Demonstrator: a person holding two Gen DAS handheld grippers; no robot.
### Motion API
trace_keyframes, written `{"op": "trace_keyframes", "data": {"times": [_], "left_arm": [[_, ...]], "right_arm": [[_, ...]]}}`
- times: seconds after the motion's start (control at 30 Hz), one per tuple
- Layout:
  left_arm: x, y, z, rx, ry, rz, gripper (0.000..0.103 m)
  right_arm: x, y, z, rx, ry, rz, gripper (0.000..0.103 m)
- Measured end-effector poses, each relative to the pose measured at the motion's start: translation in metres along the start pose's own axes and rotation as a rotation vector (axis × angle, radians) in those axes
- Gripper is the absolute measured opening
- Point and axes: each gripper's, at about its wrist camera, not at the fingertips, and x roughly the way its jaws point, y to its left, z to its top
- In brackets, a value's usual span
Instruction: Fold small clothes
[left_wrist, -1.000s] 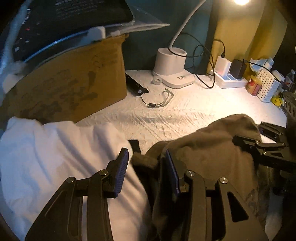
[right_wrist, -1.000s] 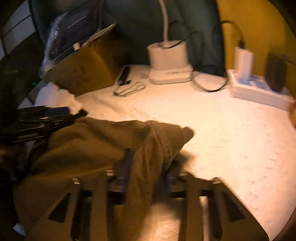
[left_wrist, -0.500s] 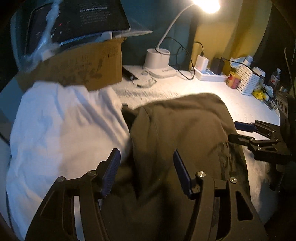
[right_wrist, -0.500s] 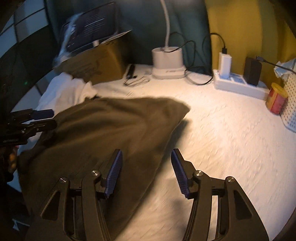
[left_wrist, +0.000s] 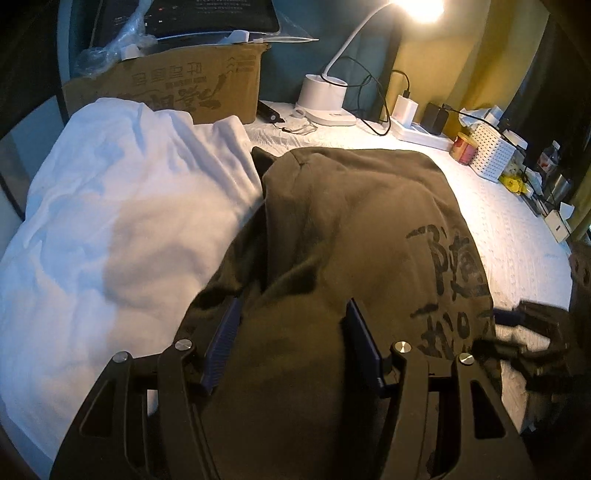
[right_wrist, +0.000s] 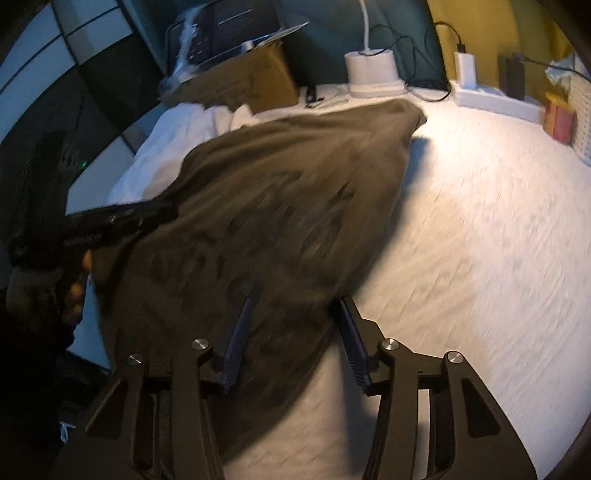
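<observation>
Lying spread across the middle of the bench (left_wrist: 509, 229): olive shirt (left_wrist: 351, 229), beside white cloth (left_wrist: 122, 206) at left. Standing spread over its near hem, pinching nothing: left tongs (left_wrist: 291, 343). Closing, edge of shirt between them, pads not pressing: right tongs (right_wrist: 295, 332).

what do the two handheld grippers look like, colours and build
Both are alike. The left gripper and right gripper are matte black frames with triangular cut-outs and silver round pivot screws. Each finger carries a flat, dark blue ribbed pad. No cables show on them. In the right wrist view, the hand on the left gripper's handle comes out of a dark sleeve.
</observation>
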Motion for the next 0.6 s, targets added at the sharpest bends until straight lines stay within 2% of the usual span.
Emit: {"op": "trace_keyframes", "data": {"times": [0.1, 0.17, 0.2, 0.23, 0.27, 0.33, 0.47, 0.6], "left_arm": [[-0.004, -0.001, -0.004, -0.001, -0.006, -0.005, 0.059], [-0.005, -0.002, -0.008, -0.004, -0.011, -0.005, 0.059], [-0.006, -0.003, -0.01, -0.008, -0.013, -0.005, 0.059], [-0.007, -0.003, -0.013, -0.019, -0.016, -0.008, 0.06], [-0.008, -0.002, -0.014, -0.025, -0.016, -0.015, 0.062], [-0.011, -0.002, -0.017, -0.035, -0.015, -0.031, 0.068], [-0.017, -0.006, -0.023, -0.022, -0.008, -0.022, 0.069], [-0.026, -0.014, -0.027, -0.006, -0.014, -0.019, 0.069]], "right_arm": [[-0.007, 0.011, -0.015, -0.016, -0.009, -0.007, 0.045], [-0.009, 0.016, -0.023, -0.025, -0.01, -0.012, 0.03], [-0.01, 0.017, -0.026, -0.028, -0.01, -0.01, 0.029], [-0.011, 0.018, -0.027, -0.033, -0.011, -0.011, 0.025], [-0.012, 0.019, -0.028, -0.039, -0.008, -0.01, 0.016], [-0.013, 0.024, -0.031, -0.061, -0.013, -0.022, 0.01], [-0.018, 0.031, -0.04, -0.1, -0.013, -0.046, 0.008], [-0.024, 0.027, -0.047, -0.082, -0.018, -0.045, 0.008]]}}
